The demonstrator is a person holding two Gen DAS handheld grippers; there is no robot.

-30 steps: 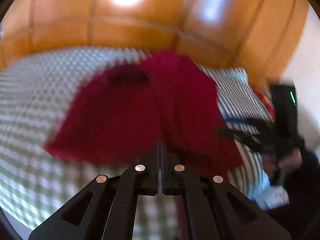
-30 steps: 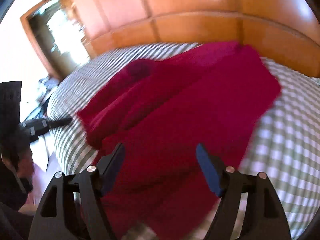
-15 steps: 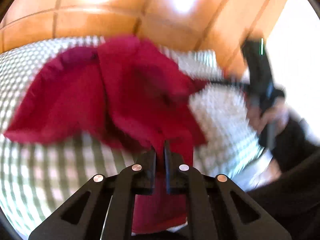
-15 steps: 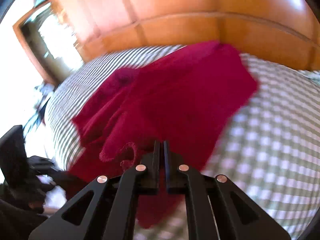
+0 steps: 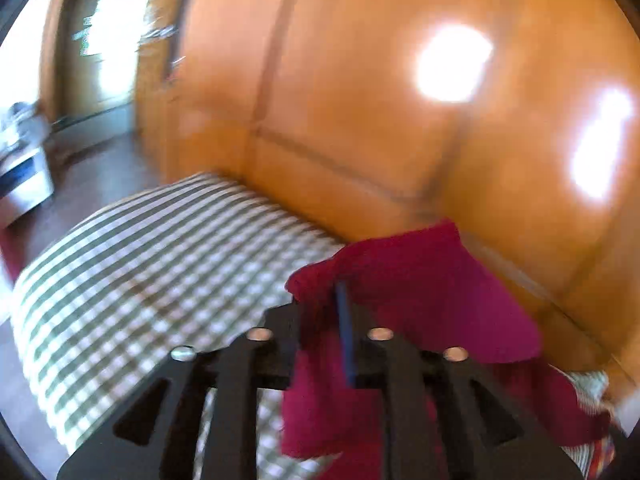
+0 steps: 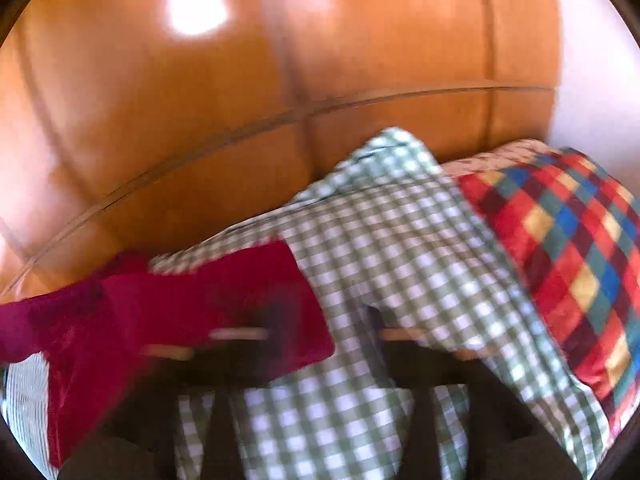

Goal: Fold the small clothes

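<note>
Both claws let go mid-swing: my left gripper (image 5: pixel 320 320) was opening, crimson knit garment (image 5: pixel 420 292) still draped between its jaws; right gripper (image 6: pixel 320 336) opening wide, garment (image 6: pixel 180 312) now bunched by the wooden headboard (image 6: pixel 280 80) on the checked bedsheet (image 6: pixel 380 260). Fold dropped, needs smoothing.

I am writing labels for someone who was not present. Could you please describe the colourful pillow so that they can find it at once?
Start at the orange wooden wall behind the bed. Below it lies the green-and-white checked cover, and the pillow sits at its right end. Its diamond checks of red, blue, green and yellow set it apart from the plain dark red garment.
</note>
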